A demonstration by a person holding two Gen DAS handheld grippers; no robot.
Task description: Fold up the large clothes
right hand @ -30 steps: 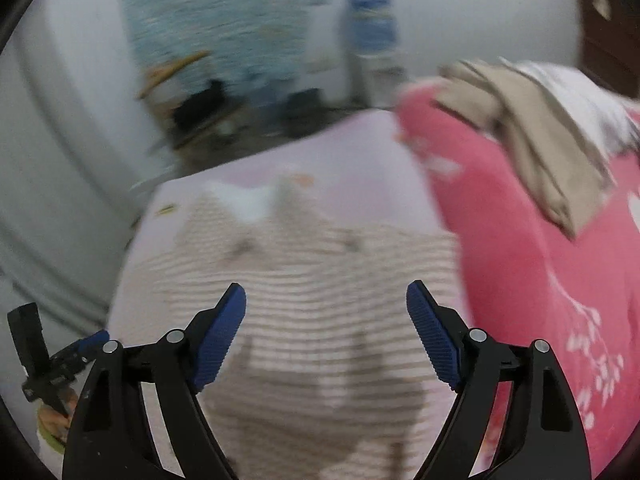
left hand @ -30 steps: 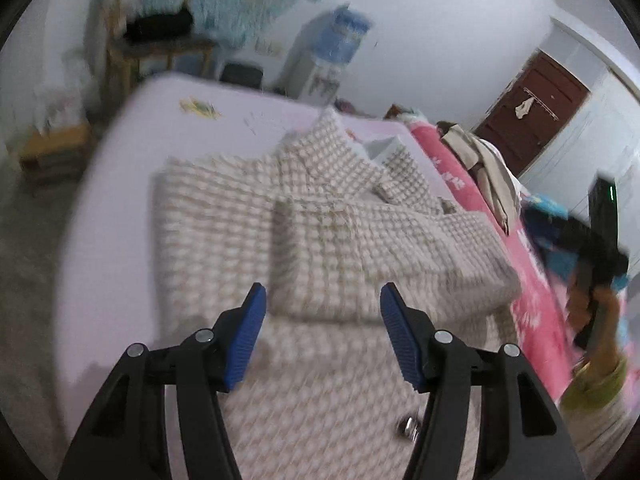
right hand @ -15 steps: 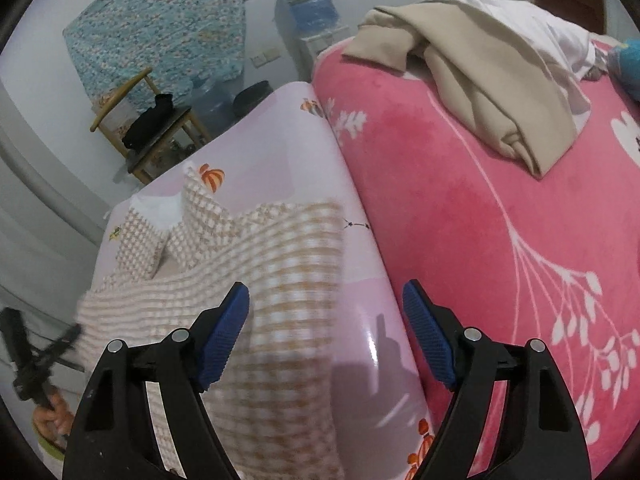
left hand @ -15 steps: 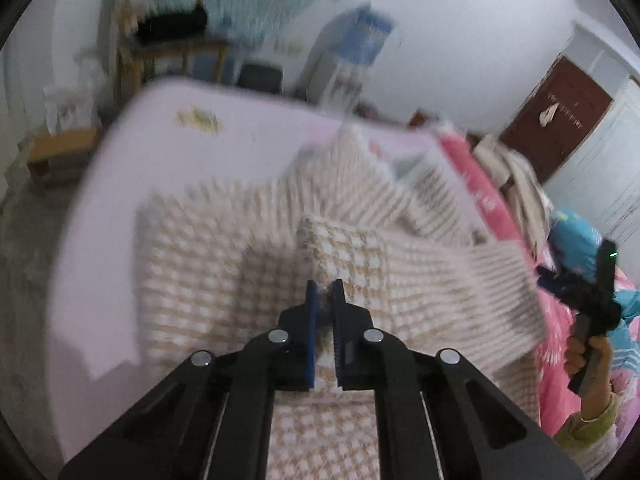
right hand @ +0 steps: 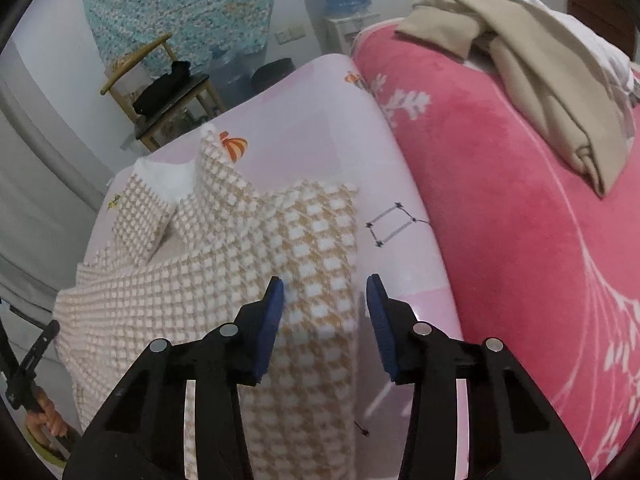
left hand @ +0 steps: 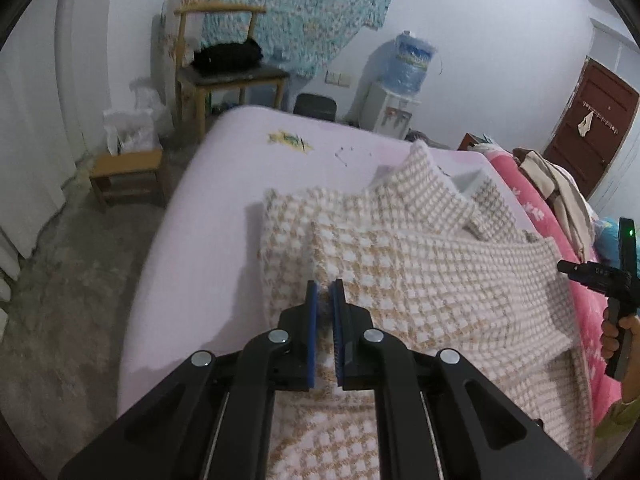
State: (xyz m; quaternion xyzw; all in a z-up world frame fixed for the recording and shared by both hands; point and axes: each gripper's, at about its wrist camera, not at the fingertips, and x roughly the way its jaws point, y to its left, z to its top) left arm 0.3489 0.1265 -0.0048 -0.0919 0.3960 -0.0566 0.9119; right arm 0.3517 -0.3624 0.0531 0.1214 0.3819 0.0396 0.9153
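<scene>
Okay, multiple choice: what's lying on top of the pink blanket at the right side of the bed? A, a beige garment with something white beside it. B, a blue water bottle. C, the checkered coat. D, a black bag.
A: in the right wrist view a beige garment lies draped over the pink blanket, with white cloth beside it; the checkered coat lies on the lilac sheet instead.

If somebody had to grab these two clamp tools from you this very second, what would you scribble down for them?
Left gripper: shut on a fold of the checked garment, near its left edge.
Right gripper: jaws closing around the garment's right edge, not yet pinching.
Garment: spread on the pale pink bed sheet, collar at the far end, beside the pink blanket.
Done: one sleeve looks folded across the front.
Left: finish the right grip, then probably fold the body over.
</scene>
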